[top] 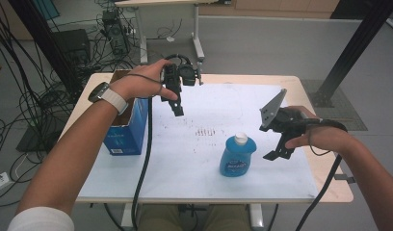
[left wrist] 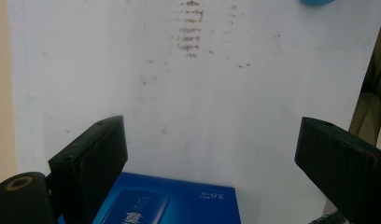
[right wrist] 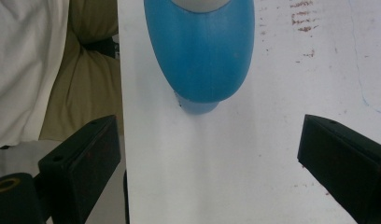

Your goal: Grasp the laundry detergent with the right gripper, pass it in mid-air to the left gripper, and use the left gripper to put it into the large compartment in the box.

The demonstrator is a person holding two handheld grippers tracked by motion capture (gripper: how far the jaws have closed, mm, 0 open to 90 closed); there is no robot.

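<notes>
Blue bottle (top: 237, 158) upright just beside wide-open right hand-held gripper (top: 277, 155)

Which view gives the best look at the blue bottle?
The high view: the whole blue bottle stands upright with its white cap. The right gripper view shows its body close up; the left gripper view catches just an edge.

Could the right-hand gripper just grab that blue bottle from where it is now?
Probably yes. The right gripper hangs beside the blue bottle with its jaws wide open and nothing between them, and bare white table cover lies in between. The blue box stands well off.
</notes>
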